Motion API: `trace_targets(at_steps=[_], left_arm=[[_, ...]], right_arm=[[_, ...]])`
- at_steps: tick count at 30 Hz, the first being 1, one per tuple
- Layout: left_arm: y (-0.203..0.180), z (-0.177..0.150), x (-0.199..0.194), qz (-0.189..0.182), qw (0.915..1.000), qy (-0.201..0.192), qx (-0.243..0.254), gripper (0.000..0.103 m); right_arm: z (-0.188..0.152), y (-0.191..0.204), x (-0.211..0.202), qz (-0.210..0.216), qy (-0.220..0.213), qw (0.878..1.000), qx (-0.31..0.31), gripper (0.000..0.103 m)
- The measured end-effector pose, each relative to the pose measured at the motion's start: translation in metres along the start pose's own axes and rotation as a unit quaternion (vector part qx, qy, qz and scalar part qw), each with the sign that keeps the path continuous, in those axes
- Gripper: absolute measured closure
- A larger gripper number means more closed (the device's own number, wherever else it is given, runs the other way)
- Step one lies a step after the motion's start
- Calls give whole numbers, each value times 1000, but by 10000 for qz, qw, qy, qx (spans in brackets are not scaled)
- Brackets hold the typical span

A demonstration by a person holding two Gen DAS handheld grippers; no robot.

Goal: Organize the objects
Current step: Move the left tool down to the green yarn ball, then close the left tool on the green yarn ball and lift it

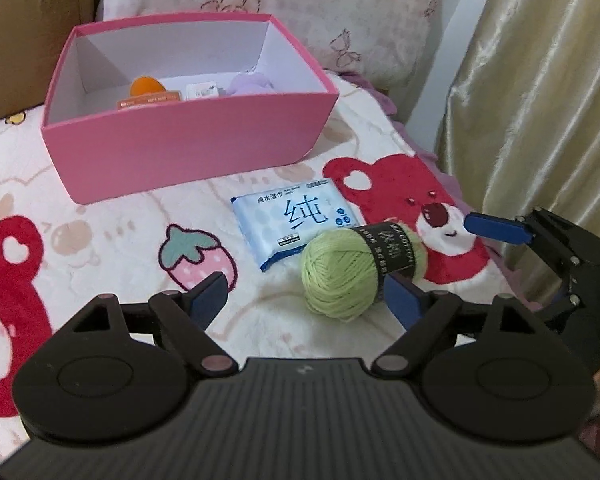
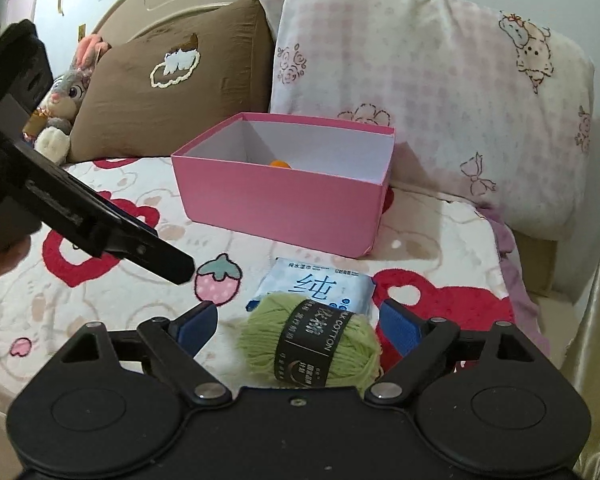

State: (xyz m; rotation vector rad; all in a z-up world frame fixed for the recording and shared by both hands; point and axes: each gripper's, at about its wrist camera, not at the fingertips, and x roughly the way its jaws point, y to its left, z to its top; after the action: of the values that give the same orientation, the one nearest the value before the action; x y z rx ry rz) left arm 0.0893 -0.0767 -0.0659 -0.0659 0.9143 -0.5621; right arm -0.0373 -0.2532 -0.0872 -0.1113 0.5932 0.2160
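Though black-banded, pale green yarn ball [image 2: 312,344].

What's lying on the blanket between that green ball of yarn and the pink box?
A blue-white wet wipes pack lies flat between the green yarn and the pink box, touching the yarn's far side; both wrist views show it.

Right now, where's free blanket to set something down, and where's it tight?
Free: blanket left of the wipes pack, in front of the pink box. Tight: the green yarn abuts the wipes pack, with both open grippers close.
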Motion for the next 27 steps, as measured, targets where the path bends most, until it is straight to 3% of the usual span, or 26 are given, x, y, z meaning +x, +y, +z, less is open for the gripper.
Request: trace_targets(at_steps=[5,9,14,16,21,23,26,27], left_arm=[[2,-9,30,-46,9997,183,-157,18],[4,-19,45,-59,9992,20,-383,18],[5,-28,61,-363,9975,-154,-586,18],[4,-30,64,-411,9967,-334,-610,18],[5,-29,78,-590,9959,-355,-594,18],[7,-29,81,-722,9944,-372,-681,18],[10,-29,85,-864,9913,-474,-870,23],[12,-28,86,-974,9894,-528,-940,33]], right_arm=[[-15,-4,13,-44,10,9999,-153,12],[-24,-7,19,-119,-19,9998,-183,12],[-37,-11,34,-124,110,9996,-230,12],[-42,-13,39,-94,88,9998,-151,12],[-55,-21,60,120,313,9988,364,12],[-56,-23,59,116,163,9984,536,12],[-55,-26,63,105,146,9973,714,13],[-55,-26,64,91,127,9973,720,13]])
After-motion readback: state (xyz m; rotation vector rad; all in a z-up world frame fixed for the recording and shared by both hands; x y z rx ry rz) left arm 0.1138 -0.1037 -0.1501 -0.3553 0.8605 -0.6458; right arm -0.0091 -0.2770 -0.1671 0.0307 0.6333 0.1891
